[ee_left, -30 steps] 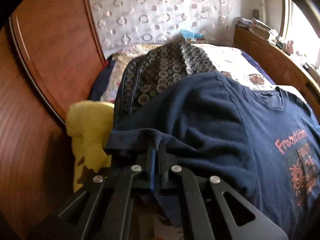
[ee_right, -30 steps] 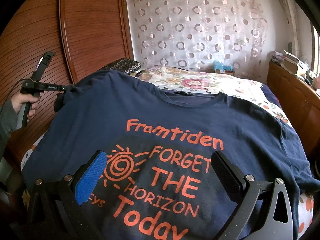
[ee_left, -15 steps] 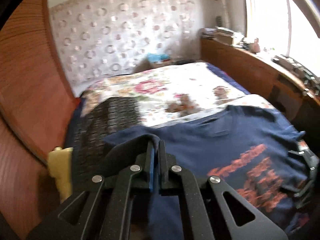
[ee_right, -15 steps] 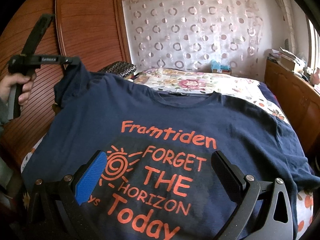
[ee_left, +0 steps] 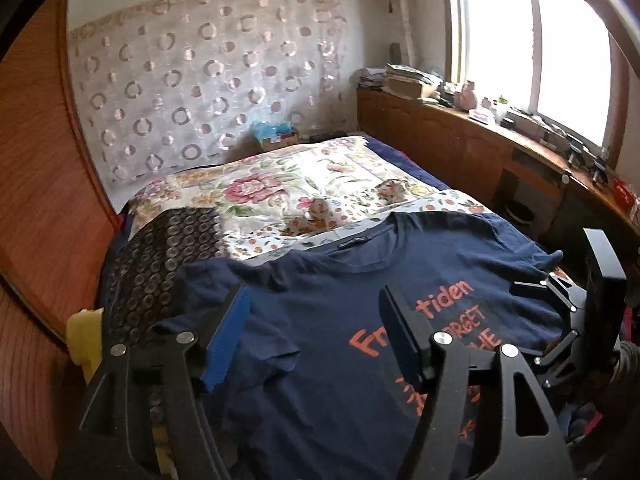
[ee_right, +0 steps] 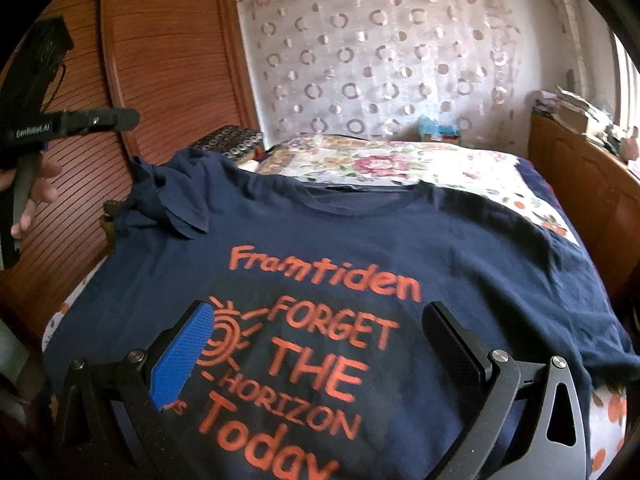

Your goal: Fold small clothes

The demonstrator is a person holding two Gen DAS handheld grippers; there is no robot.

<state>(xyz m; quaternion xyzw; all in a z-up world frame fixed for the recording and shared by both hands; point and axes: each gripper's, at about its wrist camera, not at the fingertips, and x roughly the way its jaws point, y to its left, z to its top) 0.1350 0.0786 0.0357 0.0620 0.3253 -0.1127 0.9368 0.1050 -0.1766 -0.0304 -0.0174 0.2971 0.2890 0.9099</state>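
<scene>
Left gripper (ee_left: 316,344): fingers spread wide, nothing between them, held above the T-shirt (ee_left: 340,360) near its sleeve (ee_right: 176,200). Right gripper (ee_right: 316,344): fingers also spread wide, empty, over the orange print. T-shirt lies print-up on the flowered bed cover (ee_left: 304,196); that sleeve is flipped inward onto the chest. Patterned dark cloth (ee_left: 160,256) sits just beside the shirt's shoulder.

Bed (ee_left: 404,152) wearing a floral bedspread (ee_left: 280,196), navy T-shirt (ee_right: 360,240) lying face-up across it – one sleeve folding inward, dark circle-patterned cloth (ee_left: 160,256) resting along the wardrobe-side edge – yellow cloth (ee_left: 82,336) sitting beside it.
</scene>
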